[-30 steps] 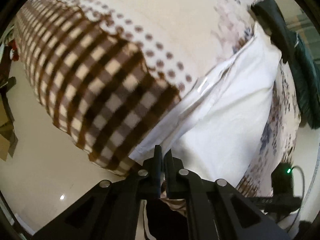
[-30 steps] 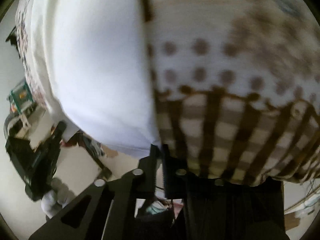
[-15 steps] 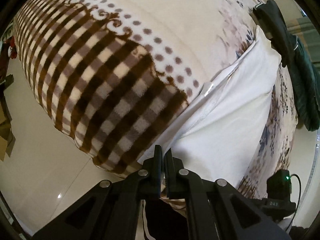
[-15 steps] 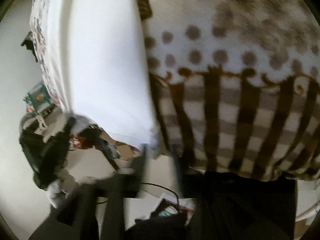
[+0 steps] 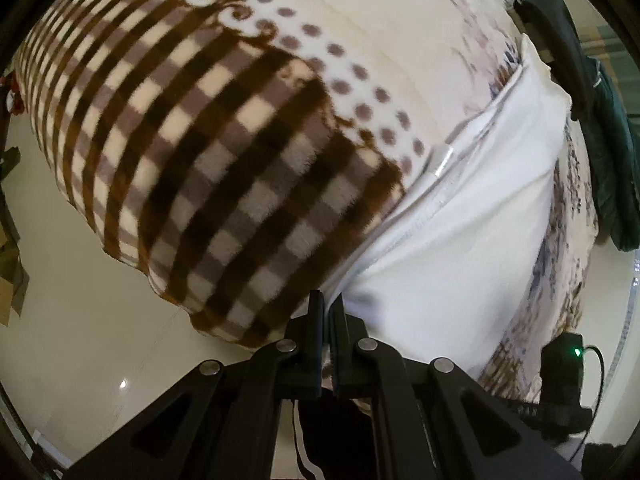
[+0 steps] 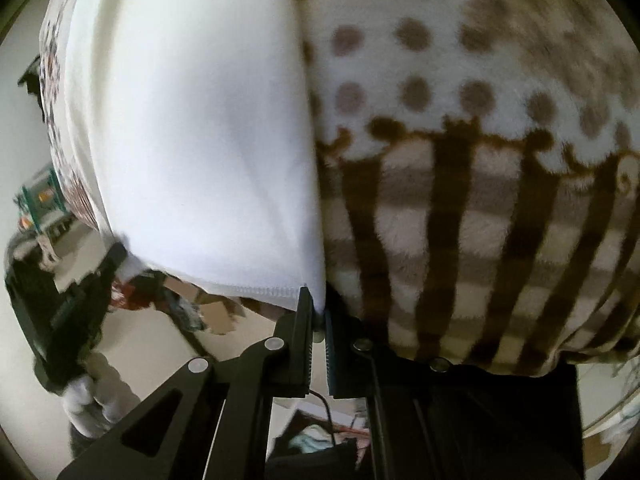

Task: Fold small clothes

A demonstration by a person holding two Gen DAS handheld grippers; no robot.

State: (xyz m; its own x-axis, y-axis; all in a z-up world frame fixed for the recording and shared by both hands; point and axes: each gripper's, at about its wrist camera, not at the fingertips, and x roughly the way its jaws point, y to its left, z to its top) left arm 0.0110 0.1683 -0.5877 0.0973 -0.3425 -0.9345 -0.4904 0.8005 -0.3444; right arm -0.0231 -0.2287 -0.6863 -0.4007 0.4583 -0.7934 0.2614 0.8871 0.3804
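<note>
White garment (image 5: 460, 240) lies spread on a checked fleece blanket (image 5: 224, 184), near corners pinched by the left gripper (image 5: 327, 312) and right gripper (image 6: 316, 312). Likely next: lift both corners and carry them evenly to the far edge.

I see soft daylight, and the white cloth (image 6: 192, 128) looks very bright. The blanket (image 6: 540, 40) is blurry at two o'clock. Edges bend and go dark.
</note>
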